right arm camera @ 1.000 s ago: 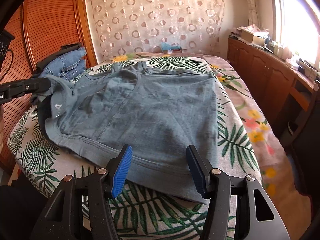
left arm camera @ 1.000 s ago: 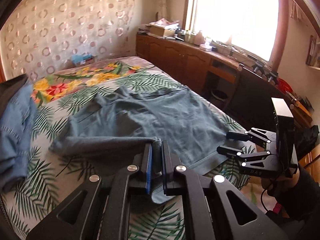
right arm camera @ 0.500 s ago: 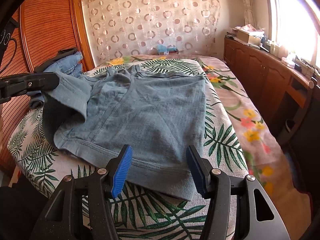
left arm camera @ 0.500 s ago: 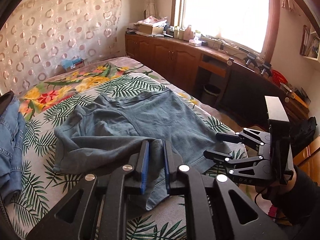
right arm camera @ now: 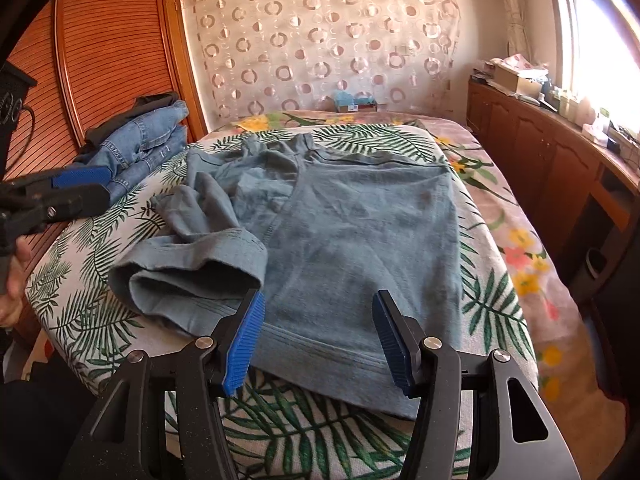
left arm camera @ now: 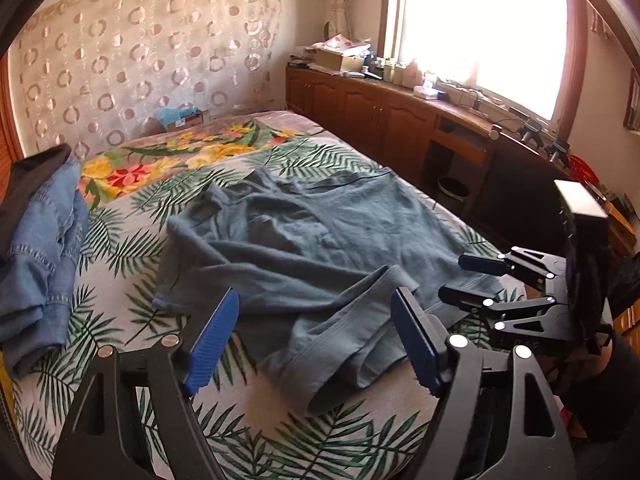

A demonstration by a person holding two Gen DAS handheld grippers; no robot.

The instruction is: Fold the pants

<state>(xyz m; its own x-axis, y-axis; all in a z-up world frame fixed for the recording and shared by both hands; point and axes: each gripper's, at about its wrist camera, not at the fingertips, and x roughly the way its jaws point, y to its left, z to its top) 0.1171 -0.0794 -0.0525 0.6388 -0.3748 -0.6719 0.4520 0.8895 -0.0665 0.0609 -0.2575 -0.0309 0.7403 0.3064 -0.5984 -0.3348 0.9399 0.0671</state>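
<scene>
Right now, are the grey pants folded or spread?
Partly folded: one leg lies flopped over the pants, bunched; the rest is spread flat on the bed.

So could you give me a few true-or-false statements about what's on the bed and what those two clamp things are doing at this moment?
1. The left gripper is clamped on the grey-blue pants. False: its jaws stand open and hold nothing.
2. The right gripper is open, near the hem of the pants. True.
3. The pants lie perfectly flat. False: one leg is bunched and flopped over on itself.
4. A pile of blue jeans sits at the side of the bed, apart from the pants. True.
5. The bed cover is plain white. False: it has green palm leaves and flowers.
</scene>
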